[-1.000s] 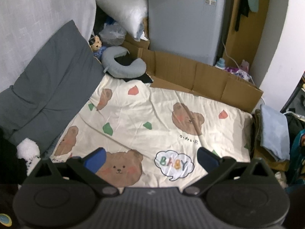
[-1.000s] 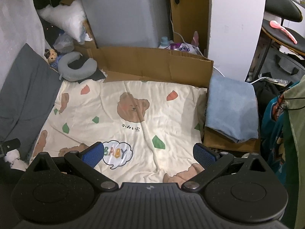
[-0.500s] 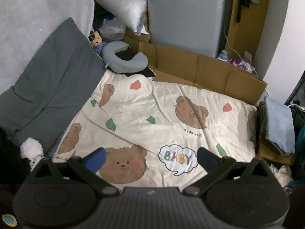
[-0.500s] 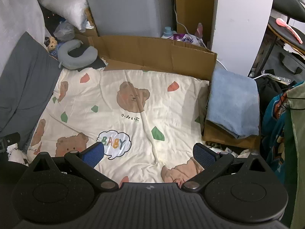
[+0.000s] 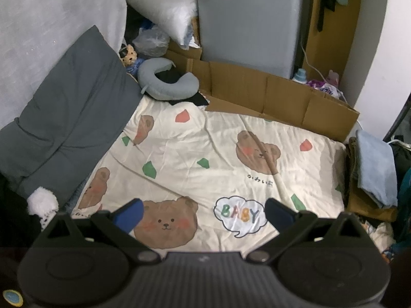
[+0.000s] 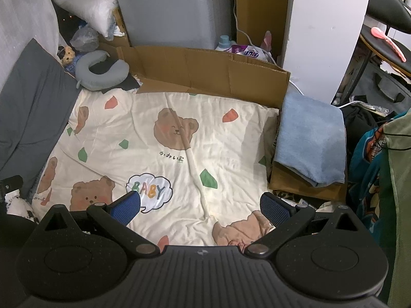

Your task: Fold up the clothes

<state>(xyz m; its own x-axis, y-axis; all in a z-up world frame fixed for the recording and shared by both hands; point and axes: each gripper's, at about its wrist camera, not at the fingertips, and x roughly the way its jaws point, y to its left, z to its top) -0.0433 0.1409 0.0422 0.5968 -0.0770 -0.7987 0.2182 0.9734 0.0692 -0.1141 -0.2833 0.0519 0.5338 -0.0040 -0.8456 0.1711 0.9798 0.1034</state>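
A folded light blue garment (image 6: 310,138) lies on a stack of folded clothes at the right edge of the bed, also seen as the blue garment (image 5: 376,169) in the left wrist view. The cream bear-print sheet (image 5: 205,159) (image 6: 164,159) covers the bed and has no clothing spread on it. My left gripper (image 5: 203,214) hovers open above the sheet's near edge, with nothing between its blue pads. My right gripper (image 6: 200,206) is likewise open and empty, above the near right part of the sheet. A teal and green garment (image 6: 380,169) hangs at the far right.
A grey folded duvet (image 5: 64,125) lies along the left side. A grey neck pillow (image 5: 167,84) and a small plush toy (image 5: 128,55) sit at the head. A flattened cardboard wall (image 6: 205,74) borders the far edge, with a grey appliance (image 5: 246,20) behind it.
Both grippers have drawn back and risen a little, so more of the sheet's near edge shows. Both stay open and empty.
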